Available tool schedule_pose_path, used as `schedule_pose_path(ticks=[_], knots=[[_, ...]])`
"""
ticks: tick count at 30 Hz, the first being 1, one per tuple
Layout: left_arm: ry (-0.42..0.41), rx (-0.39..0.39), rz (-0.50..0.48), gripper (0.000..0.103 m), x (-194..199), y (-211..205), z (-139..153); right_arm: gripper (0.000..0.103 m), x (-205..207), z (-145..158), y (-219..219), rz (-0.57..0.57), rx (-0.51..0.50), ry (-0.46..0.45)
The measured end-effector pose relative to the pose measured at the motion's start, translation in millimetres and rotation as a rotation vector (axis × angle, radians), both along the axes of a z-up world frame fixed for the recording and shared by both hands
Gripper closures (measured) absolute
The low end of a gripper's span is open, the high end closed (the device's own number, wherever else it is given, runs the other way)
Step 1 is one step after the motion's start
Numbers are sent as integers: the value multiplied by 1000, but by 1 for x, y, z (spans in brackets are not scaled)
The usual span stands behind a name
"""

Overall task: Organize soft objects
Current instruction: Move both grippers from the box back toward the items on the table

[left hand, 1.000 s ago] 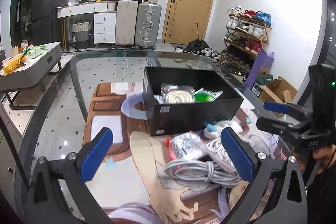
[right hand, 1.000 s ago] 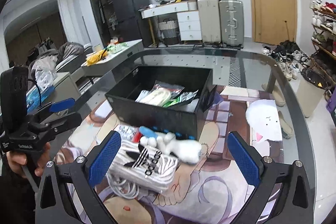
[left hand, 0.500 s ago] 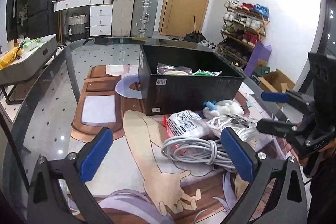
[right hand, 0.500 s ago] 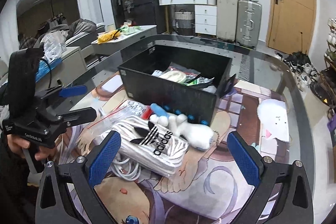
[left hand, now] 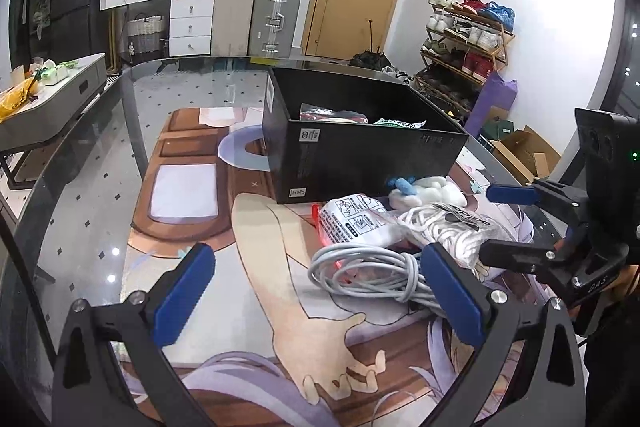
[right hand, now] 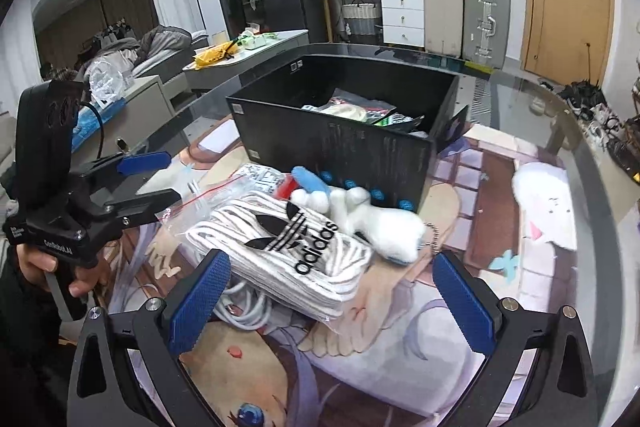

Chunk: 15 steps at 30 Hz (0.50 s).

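- Glass table [left hand: 92, 155] carries a cartoon-printed mat [left hand: 280, 307]; suitcases and a wooden door stand far behind
- Black box [left hand: 360, 163], with white stickers on its near wall, holds packets
- White laces in a clear bag [right hand: 292, 251] printed "adidas" lie near the box, just beside a white plush toy [right hand: 380, 227], over a grey cable coil [left hand: 368, 275]
- Left gripper [left hand: 316, 299] is released, hovering near the coil
- Right gripper [right hand: 328, 299] is spread wide around the bag, gripping nothing
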State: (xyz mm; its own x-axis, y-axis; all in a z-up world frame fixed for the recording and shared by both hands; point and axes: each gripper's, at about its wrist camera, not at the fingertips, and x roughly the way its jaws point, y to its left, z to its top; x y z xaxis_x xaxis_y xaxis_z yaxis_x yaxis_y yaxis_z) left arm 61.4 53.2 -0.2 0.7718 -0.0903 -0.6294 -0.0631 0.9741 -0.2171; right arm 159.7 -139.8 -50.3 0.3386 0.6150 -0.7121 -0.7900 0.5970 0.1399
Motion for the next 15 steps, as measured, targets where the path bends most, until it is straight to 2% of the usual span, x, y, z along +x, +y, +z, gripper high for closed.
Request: schedule_pose_path(ticks=[6, 10, 15], knots=[[7, -26, 2, 0, 0, 4, -1, 1, 8, -11, 13, -10, 31, 83], [8, -27, -1, 0, 0, 3, -1, 0, 8, -13, 20, -19, 37, 83], [8, -22, -4, 0, -1, 3, -1, 1, 11, -13, 21, -20, 68, 129]])
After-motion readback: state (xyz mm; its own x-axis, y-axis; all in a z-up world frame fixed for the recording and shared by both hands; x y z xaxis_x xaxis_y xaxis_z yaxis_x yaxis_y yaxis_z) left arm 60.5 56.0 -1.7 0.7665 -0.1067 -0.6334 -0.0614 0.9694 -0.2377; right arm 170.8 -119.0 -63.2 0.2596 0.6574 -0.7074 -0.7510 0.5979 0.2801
